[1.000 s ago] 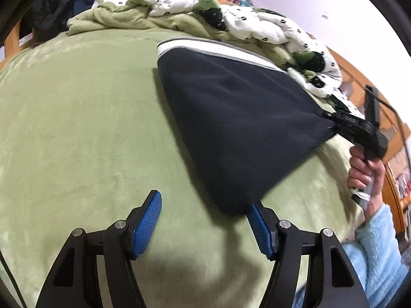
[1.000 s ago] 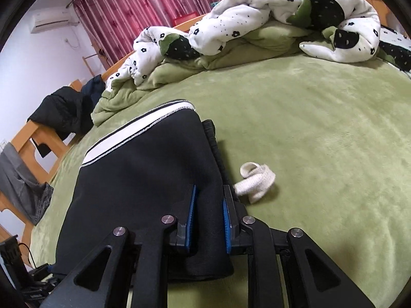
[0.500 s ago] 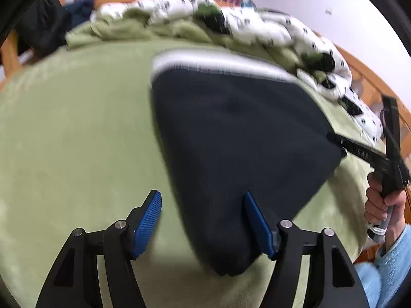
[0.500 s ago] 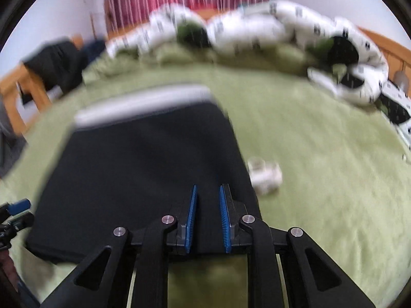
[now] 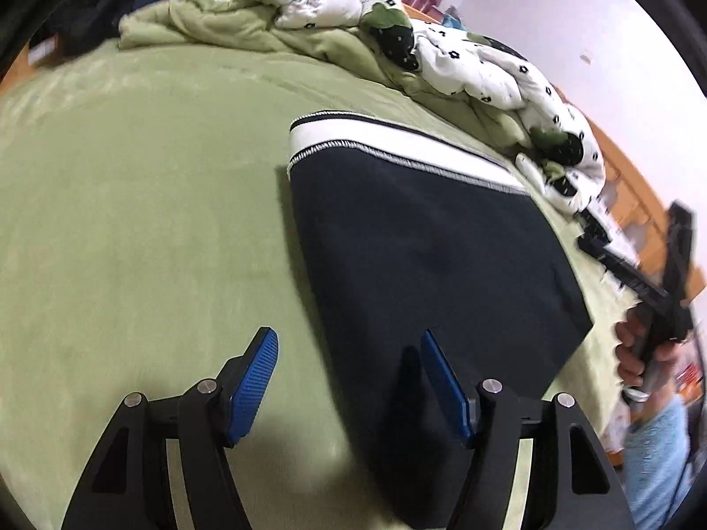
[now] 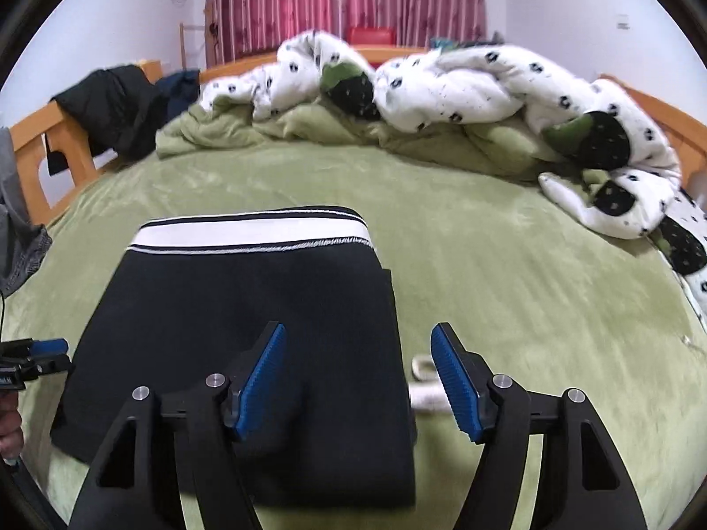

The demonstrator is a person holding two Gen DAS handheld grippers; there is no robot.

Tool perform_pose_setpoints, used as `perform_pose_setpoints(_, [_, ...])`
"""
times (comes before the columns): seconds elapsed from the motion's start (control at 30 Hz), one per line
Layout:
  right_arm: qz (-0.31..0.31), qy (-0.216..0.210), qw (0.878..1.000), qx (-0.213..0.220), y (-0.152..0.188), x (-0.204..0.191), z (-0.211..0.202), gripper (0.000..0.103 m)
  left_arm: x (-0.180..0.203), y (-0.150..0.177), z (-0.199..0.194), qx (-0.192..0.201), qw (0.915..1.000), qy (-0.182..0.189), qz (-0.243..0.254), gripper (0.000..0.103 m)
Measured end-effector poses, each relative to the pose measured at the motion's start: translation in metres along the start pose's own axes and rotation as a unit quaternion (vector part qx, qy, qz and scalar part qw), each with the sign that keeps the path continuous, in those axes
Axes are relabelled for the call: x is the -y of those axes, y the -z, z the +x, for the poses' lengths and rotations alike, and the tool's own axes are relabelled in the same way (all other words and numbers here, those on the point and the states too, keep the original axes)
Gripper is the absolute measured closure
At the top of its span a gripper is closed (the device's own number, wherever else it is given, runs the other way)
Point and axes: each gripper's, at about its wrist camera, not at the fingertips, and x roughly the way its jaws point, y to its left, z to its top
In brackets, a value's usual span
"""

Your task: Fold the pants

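The dark navy pants (image 5: 424,256) lie folded flat on the green bed cover (image 5: 132,221), white waistband (image 5: 397,150) at the far end. They also show in the right wrist view (image 6: 247,322). My left gripper (image 5: 349,375) is open and empty, low over the pants' near left corner. My right gripper (image 6: 358,375) is open and empty over the pants' near right edge. The right gripper also shows in the left wrist view (image 5: 627,274), held off the pants' right side. A white drawstring (image 6: 426,393) lies on the cover beside the pants.
A heaped white dotted quilt (image 6: 464,84) and green blanket (image 6: 309,128) lie along the far side of the bed. A wooden bed frame (image 6: 35,154) with dark clothes (image 6: 115,110) stands at the left. Red curtains (image 6: 344,0) hang behind.
My right gripper has let go of the pants' edge and opened. The pants have dropped flat onto the bed. Both grippers have pulled back a little.
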Motion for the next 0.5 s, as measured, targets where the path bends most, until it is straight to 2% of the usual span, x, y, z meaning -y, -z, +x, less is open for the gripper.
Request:
perform_pose_setpoints(0.07, [0.004, -0.010, 0.999, -0.035, -0.010, 0.006, 0.025, 0.036, -0.004, -0.008, 0.010, -0.008, 0.9997, 0.018, -0.016, 0.038])
perform_pose_setpoints(0.17, [0.025, -0.034, 0.993, -0.113, -0.012, 0.020, 0.074, 0.036, -0.009, -0.019, 0.037, -0.032, 0.9983, 0.035, -0.034, 0.039])
perform_pose_setpoints(0.27, [0.067, -0.096, 0.982, -0.145, -0.009, 0.034, 0.099, 0.034, -0.018, -0.020, 0.064, -0.050, 0.9925, 0.085, -0.073, 0.039])
perform_pose_setpoints(0.37, [0.079, -0.127, 0.975, -0.163, -0.007, 0.036, 0.112, 0.035, -0.020, -0.023, 0.078, -0.052, 0.9865, 0.118, -0.101, 0.045])
perform_pose_setpoints(0.5, [0.100, -0.153, 0.966, -0.183, -0.004, 0.036, 0.123, 0.032, -0.023, -0.028, 0.089, -0.066, 0.9791, 0.130, -0.142, 0.067])
